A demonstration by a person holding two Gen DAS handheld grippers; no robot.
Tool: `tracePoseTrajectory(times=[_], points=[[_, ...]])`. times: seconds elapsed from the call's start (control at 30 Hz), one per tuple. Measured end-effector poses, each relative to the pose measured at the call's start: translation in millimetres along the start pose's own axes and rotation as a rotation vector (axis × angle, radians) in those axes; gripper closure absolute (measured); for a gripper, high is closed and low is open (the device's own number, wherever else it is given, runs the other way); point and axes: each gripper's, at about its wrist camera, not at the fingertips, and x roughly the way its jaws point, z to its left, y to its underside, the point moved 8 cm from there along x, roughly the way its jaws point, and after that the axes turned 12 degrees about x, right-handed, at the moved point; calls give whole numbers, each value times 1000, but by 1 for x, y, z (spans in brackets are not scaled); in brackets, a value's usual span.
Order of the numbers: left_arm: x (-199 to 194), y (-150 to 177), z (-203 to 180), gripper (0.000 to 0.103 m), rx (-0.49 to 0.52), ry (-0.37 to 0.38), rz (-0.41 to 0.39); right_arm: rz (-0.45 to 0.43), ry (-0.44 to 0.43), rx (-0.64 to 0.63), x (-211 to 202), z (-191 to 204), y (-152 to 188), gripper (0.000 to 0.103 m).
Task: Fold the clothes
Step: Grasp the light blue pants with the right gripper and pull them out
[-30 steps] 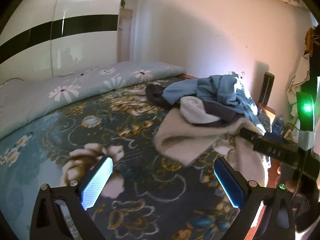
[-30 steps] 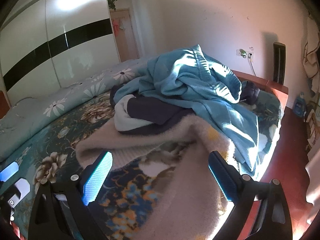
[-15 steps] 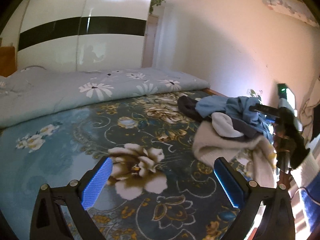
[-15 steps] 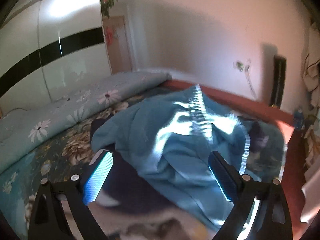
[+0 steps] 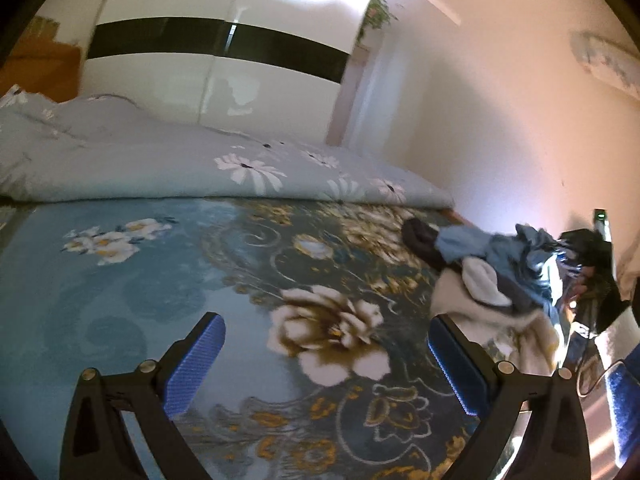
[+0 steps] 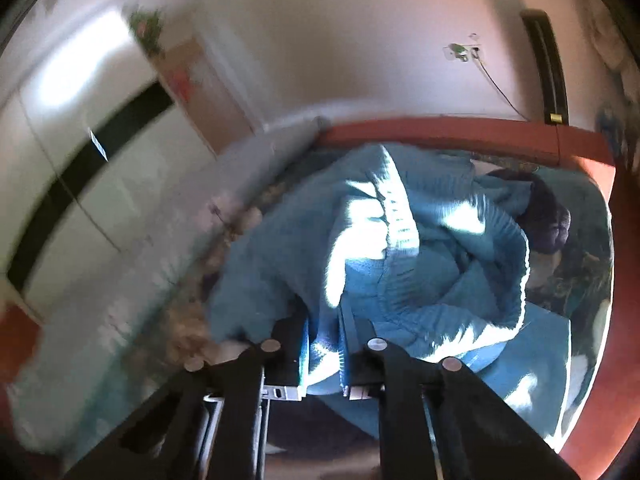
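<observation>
Left gripper (image 5: 324,354) held spread wide over the floral bedspread (image 5: 140,280), nothing between the blue pads, hovering near the middle of the bed, well apart from the clothes pile (image 5: 488,280) at the far right edge. Compared with half a second ago, left view swung further left: pile now smaller and closer to the right border, wardrobe (image 5: 224,76) and pale daisy quilt (image 5: 248,168) filling more of the far side. Right gripper (image 6: 324,354) now closed down to a narrow gap, a fold of the blue knit sweater (image 6: 420,264) pinched between the pads; half a second ago spread wide above the same garment with nothing held. Right view also tilted since then, wardrobe slanting at far left, red bed frame (image 6: 460,134) arcing across the far side and down the right. Sweater bunched on top of the pile, sunlit patches across the ribbing, a dark purple garment (image 6: 548,220) just beside it at far right. In the left view, cream garment (image 5: 456,304) at the bottom of the pile, touching the bedspread, with the right gripper (image 5: 588,276) over the pile's far right side. Strong motion blur at left of the right view.
</observation>
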Motion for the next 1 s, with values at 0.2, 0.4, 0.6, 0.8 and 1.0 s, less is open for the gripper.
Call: tracePoseTrajectory(times=[0.2,0.4,0.6,0.8,1.0], points=[[-30,-3,47,0,-89,-39,-62,-81,-177,-161,-62,104,0,93],[-70,4,94,0,-179,-91,-129,5,-412,-400,-100,242,90,93],[-127,21,153,0,-256,-216,-193,172,-671,-645,-134,380,223,93],[-189,50,210,0,-340,-366,-225,487,-801,-776,-130,451,417,93],[-218,77,240,0,-415,-439,-229,796,-775,-917,-128,430,595,93]])
